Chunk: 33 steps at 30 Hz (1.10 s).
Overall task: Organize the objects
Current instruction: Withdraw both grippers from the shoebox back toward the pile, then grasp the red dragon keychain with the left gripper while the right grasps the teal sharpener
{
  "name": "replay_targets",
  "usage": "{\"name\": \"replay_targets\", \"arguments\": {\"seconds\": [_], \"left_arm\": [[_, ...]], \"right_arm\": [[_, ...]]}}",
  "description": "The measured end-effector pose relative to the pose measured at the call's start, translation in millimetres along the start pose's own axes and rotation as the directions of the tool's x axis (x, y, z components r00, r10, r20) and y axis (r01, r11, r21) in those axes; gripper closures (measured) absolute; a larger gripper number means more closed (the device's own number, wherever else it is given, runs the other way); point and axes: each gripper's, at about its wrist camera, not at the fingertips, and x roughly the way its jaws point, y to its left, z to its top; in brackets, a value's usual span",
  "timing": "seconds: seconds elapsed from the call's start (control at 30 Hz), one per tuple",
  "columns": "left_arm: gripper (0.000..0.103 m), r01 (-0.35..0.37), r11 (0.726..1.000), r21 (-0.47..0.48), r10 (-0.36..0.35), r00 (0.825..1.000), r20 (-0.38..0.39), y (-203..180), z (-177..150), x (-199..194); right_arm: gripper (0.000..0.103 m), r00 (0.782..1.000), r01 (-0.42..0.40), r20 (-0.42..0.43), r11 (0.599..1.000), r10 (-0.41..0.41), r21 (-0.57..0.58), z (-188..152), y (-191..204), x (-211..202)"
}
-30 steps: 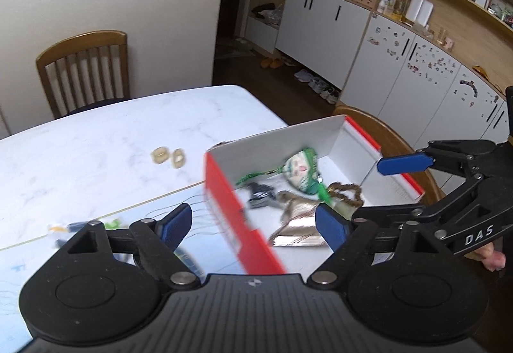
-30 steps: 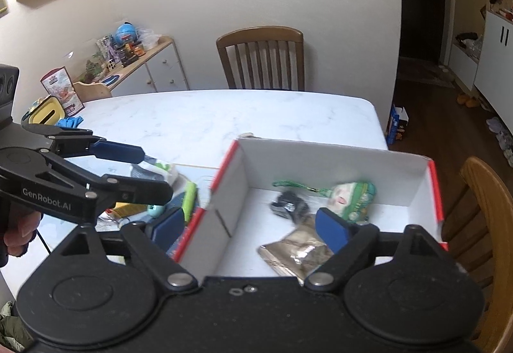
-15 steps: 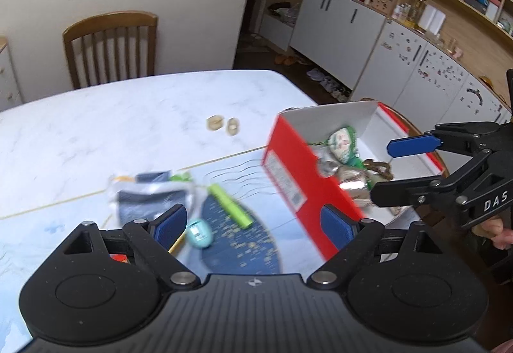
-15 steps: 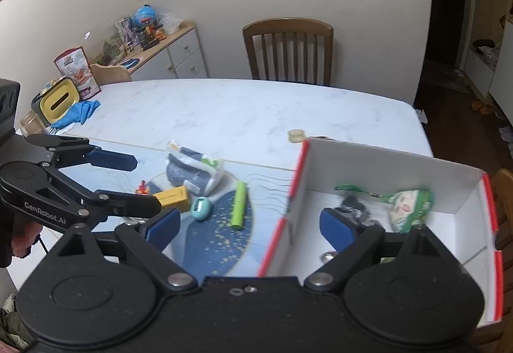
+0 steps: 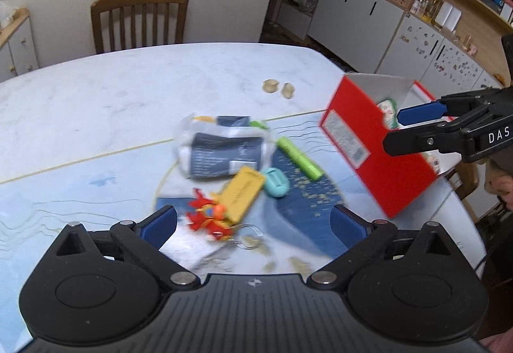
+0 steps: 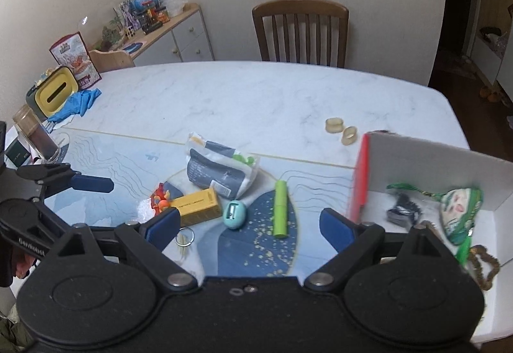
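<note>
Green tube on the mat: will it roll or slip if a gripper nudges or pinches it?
The green tube looks round and smooth, lying flat on the mat, so a sideways nudge would probably roll it toward the teal egg-shaped thing. It looks rigid and small, likely light. A pinch across its width seems safer; a smooth surface might slip from the pads.

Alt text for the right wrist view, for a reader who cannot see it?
The open right gripper hangs empty over a table strewn with a green tube, teal egg-shaped item, yellow box and plastic packet. A red-and-white box of trinkets sits right; the left gripper enters left.
</note>
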Motion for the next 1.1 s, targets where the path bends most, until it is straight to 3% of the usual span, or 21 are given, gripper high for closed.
{"name": "replay_targets", "arguments": {"seconds": [0.17,0.5,0.97,1.1], "left_arm": [[0.001,-0.029,0.999,0.045,0.029,0.999,0.014,14,-8,11],[0.001,-0.015,0.992,0.123,0.016,1.0,-0.005,24,-19,41],[0.002,0.025,0.998,0.058,-0.025,1.0,0.001,44,-16,58],[0.02,0.042,0.998,0.039,-0.041,0.999,-0.012,49,-14,60]], "right_arm": [[0.01,0.999,0.017,-0.03,0.999,-0.018,-0.028,-1,14,25],[0.017,0.995,0.031,-0.095,0.999,-0.035,-0.034,-11,24,72],[0.033,0.988,0.05,-0.144,0.998,-0.054,-0.027,-10,27,113],[0.039,0.987,0.05,-0.151,0.999,-0.052,-0.019,-10,27,119]]}}
